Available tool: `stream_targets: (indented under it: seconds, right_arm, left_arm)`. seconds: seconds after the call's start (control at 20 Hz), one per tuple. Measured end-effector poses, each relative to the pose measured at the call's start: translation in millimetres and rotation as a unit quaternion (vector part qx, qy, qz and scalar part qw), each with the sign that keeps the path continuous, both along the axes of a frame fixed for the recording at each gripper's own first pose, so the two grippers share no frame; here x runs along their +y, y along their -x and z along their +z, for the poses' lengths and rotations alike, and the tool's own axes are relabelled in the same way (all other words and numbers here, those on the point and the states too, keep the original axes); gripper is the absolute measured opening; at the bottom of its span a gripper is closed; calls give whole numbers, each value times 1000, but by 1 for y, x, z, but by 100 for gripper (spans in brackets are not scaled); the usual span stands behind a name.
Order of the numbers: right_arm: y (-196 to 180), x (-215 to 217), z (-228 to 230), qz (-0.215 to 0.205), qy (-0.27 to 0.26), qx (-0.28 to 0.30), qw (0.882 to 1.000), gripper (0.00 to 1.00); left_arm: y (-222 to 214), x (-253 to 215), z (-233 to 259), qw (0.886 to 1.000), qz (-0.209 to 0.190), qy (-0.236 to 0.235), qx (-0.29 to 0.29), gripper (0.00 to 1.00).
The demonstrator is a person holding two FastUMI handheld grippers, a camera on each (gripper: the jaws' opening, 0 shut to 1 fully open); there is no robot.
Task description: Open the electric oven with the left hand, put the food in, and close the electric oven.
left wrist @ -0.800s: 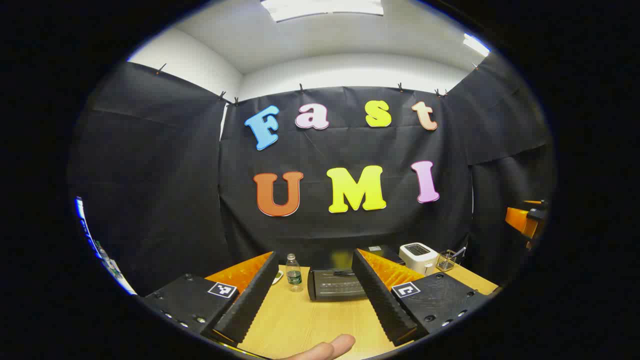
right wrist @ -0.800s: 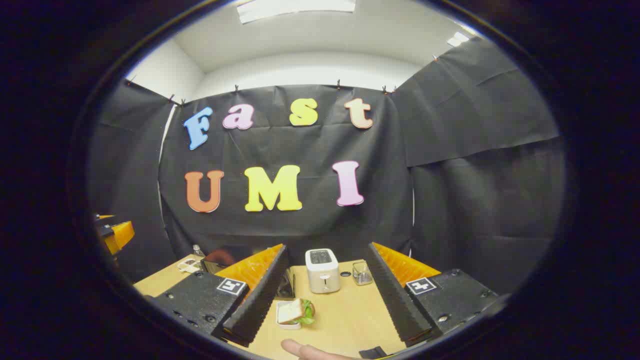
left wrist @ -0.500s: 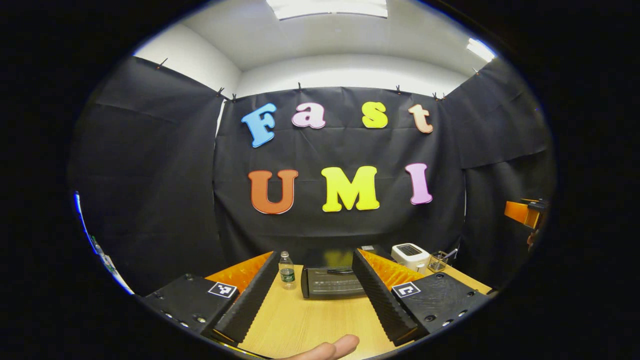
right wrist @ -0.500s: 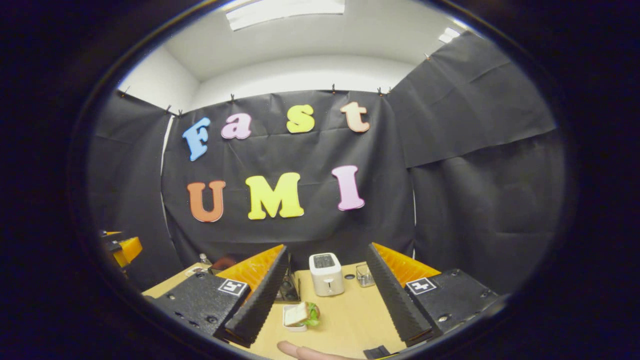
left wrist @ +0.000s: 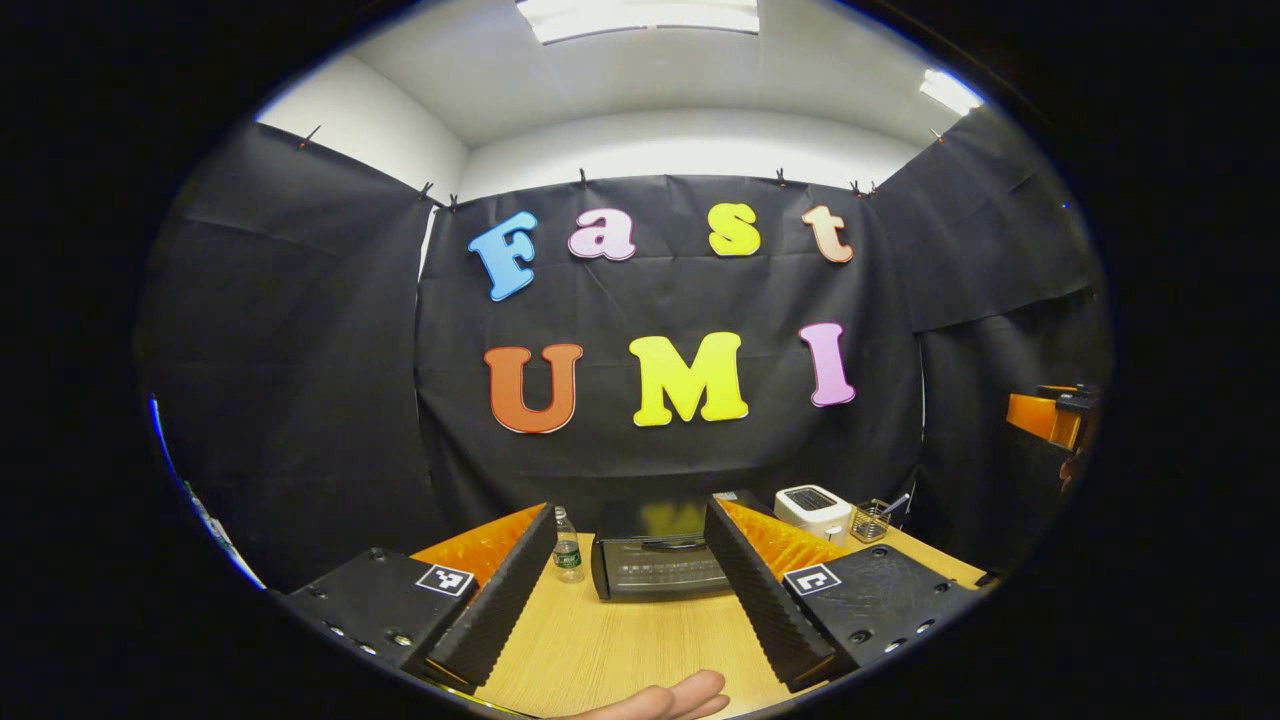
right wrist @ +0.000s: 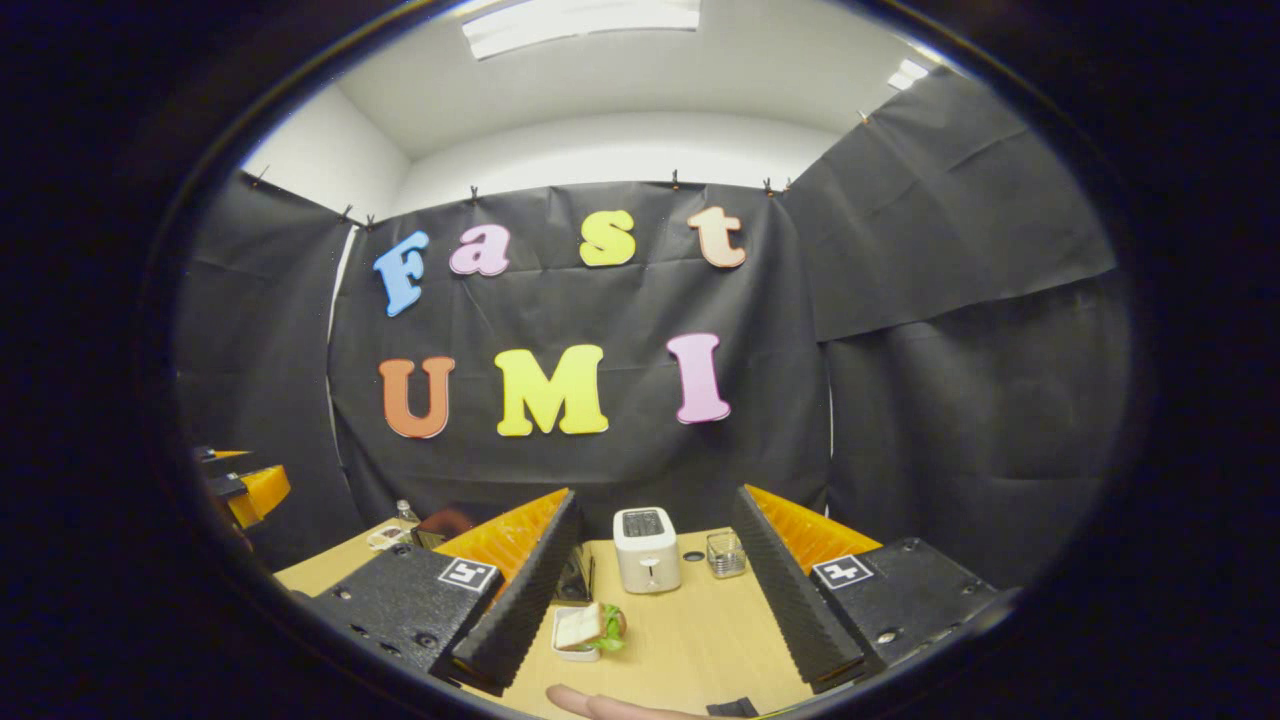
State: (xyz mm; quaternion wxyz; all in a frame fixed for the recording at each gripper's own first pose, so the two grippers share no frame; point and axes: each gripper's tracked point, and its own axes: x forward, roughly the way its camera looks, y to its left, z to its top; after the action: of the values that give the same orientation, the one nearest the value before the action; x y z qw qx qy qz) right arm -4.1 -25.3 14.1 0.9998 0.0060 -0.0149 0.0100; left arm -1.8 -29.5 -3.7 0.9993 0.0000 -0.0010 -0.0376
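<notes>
left gripper (left wrist: 630, 625) is seen at 6 o'clock of the left gripper view, fingers (left wrist: 495, 610) spread wide apart, nothing held betw. them. the tabletop (left wrist: 620, 650) is seen betw. the fingers. the electric oven (left wrist: 655, 565) is framed in the gap, just above centre-bottom, door shut, handle (left wrist: 665, 545) seen along its top edge; it's well apart from the fingertips. a water bottle (left wrist: 567, 545) stands upright just beside the oven at its 9 o'clock. a white toaster (left wrist: 812, 510) is set at the oven's 3 o'clock, w/ a small wire basket (left wrist: 872, 520) just beside it further to 3 o'clock. a fingertip of the person's hand (left wrist: 680, 697) is seen at 6 o'clock.

right gripper (right wrist: 660, 630) is seen at 6 o'clock of the right gripper view, fingers (right wrist: 790, 600) also wide apart, empty. the food (right wrist: 590, 628), a sandwich w/ green leaf on a small white dish, lies on the tabletop (right wrist: 690, 640) betw. the fingers, near the 9 o'clock-side finger; whether it touches cannot be told. the toaster (right wrist: 646, 548) is at 12 o'clock of the food, a glass (right wrist: 725, 553) at the toaster's 3 o'clock. a corner of the oven (right wrist: 572, 575) is seen behind the 9 o'clock-side finger. the other gripper (right wrist: 245, 490) is seen far off at 9 o'clock.
</notes>
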Motion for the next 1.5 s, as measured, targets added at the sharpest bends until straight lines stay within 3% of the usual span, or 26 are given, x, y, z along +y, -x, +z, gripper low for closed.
stream_targets:
  seconds: [0.35, 0.7, 0.8, 1.05, 1.5]
  right_arm:
    - [-20, 0, 10, 15, 17, -11, 1000, 99]
    - [-42, 4, 7, 35, 39, 0, 999, 99]
    - [-48, 2, 7, 43, 34, 3, 999, 100]
    - [-66, -16, 2, 42, 23, 3, 999, 99]
    - [-81, -33, -23, 41, 20, 24, 999, 99]
  left_arm:
    - [-40, -18, -9, 1000, -12, 1, 28, 97]
    - [-126, -55, -44, 995, -43, 30, 86, 97]
    - [-153, -64, -65, 992, -52, 29, 115, 100]
    - [-212, -67, -115, 983, -14, 20, 181, 97]
    - [-269, -98, -190, 962, -43, 11, 271, 96]
